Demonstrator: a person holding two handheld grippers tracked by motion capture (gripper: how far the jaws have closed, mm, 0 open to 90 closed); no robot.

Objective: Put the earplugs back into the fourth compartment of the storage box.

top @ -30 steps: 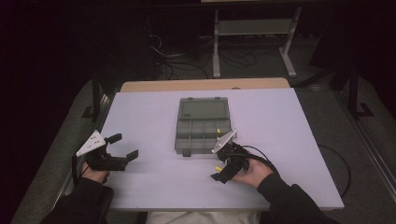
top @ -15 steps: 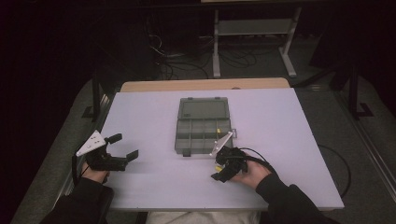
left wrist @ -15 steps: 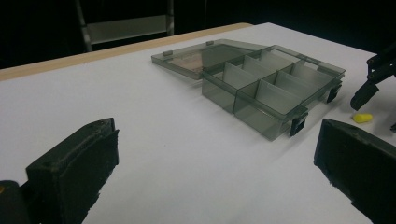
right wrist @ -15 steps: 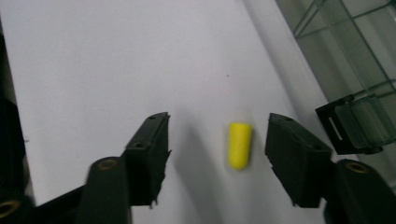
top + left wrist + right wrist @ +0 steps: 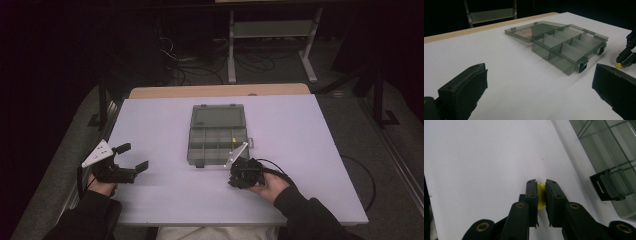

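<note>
The landmark is taken as the smoke-grey see-through plastic compartment box [image 5: 218,145], lid folded open flat at its far side, set mid-table on the white tabletop [image 5: 310,150].

Step in hand, as judged: a pick-up, w/ the load about to go into the box. A small yellow rounded piece [image 5: 540,199] is pinched by the right gripper [image 5: 239,176], just off the box's near right corner, beside the black latch tab [image 5: 607,187]. The jaws are clamped on it from both sides; the piece seems to sit at table level, though whether it touches the surface can't be told. In the left gripper view the same yellow piece [image 5: 619,65] is seen at the tips of that far gripper, low by the table, near the box's front edge.

The left gripper [image 5: 131,159] is held well to the left of the box, jaws spread wide, nothing between them; it looks idle.

Next move, est.: the piece would need lifting clear of the table, carrying over the box's front wall, then release above one of the divided cells. The grip is narrow and the piece small, so a steady lift is called for; a slip or roll is a risk. One tiny yellow speck is seen inside the box, approx. right-hand cell row; too small to identify.

No brand, label or writing can be read anywhere.
</note>
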